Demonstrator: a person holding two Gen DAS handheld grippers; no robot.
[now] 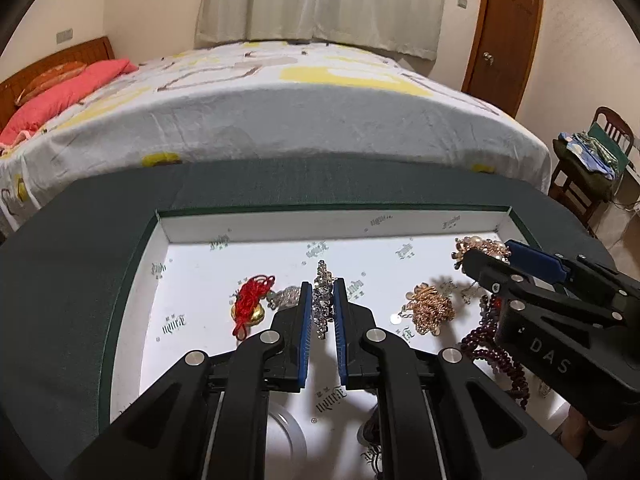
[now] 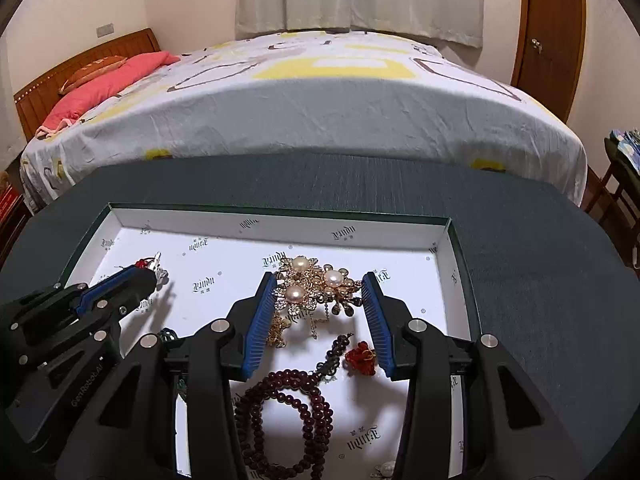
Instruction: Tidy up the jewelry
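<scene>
A shallow white-lined box (image 1: 320,226) with a dark green rim lies on a dark table and holds jewelry. My left gripper (image 1: 323,294) is shut on a silver crystal piece (image 1: 323,300) and holds it over the box floor. A red cord charm with a gold bell (image 1: 250,306) lies to its left, a gold chain pile (image 1: 430,308) to its right. My right gripper (image 2: 320,292) is open around a gold and pearl brooch (image 2: 316,286). A dark red bead strand (image 2: 288,412) and a small red charm (image 2: 360,356) lie below it.
The box rim (image 2: 276,212) stands on a dark green table (image 2: 520,260). A bed (image 2: 320,100) lies right behind the table. A wooden chair with cloth (image 1: 588,160) stands at the right. A clear round lid (image 1: 286,432) lies under my left gripper.
</scene>
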